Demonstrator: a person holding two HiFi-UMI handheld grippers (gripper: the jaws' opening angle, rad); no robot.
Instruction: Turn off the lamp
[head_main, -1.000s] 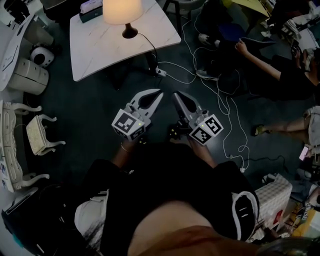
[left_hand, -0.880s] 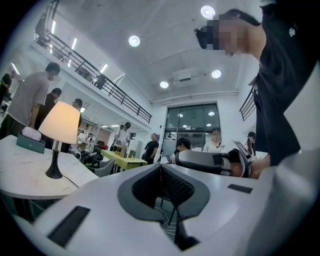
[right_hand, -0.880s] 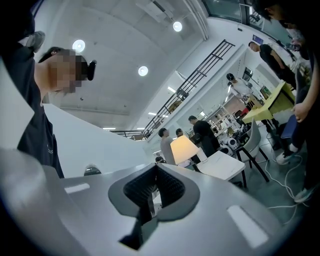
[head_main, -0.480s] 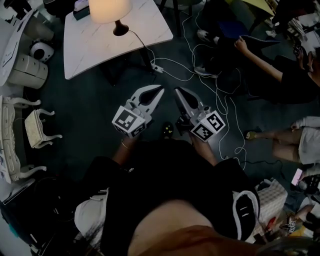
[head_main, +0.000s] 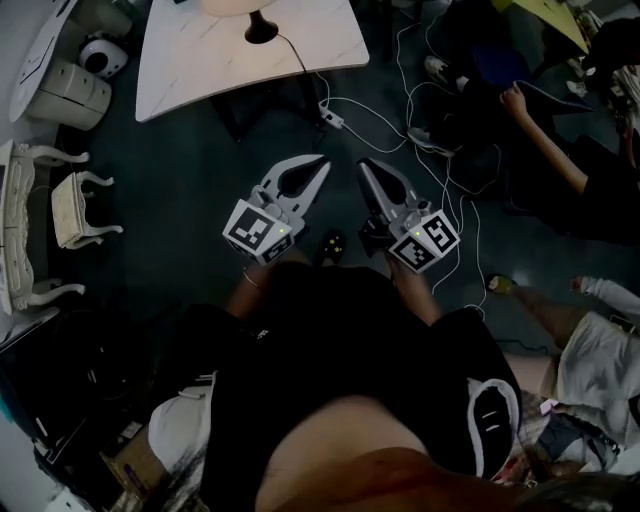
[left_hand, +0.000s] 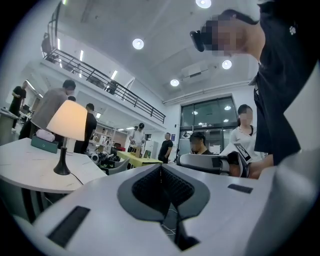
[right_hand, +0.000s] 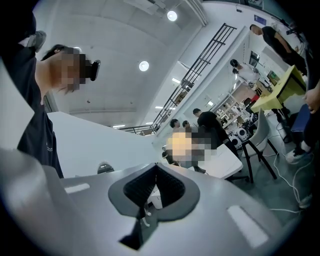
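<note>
The left gripper (head_main: 322, 161) and the right gripper (head_main: 364, 165) are both pressed shut, with nothing in them. They stay low in front of the person, well apart from the lamp (head_main: 259, 27). The lamp has slid up to the top edge of the head view, so its shade is now cut off. It still glows on the white table (head_main: 200, 60). So I think the job has not started yet. A green box (left_hand: 44, 144) sits by the lamp with something white on top. Its inside is hidden.
</note>
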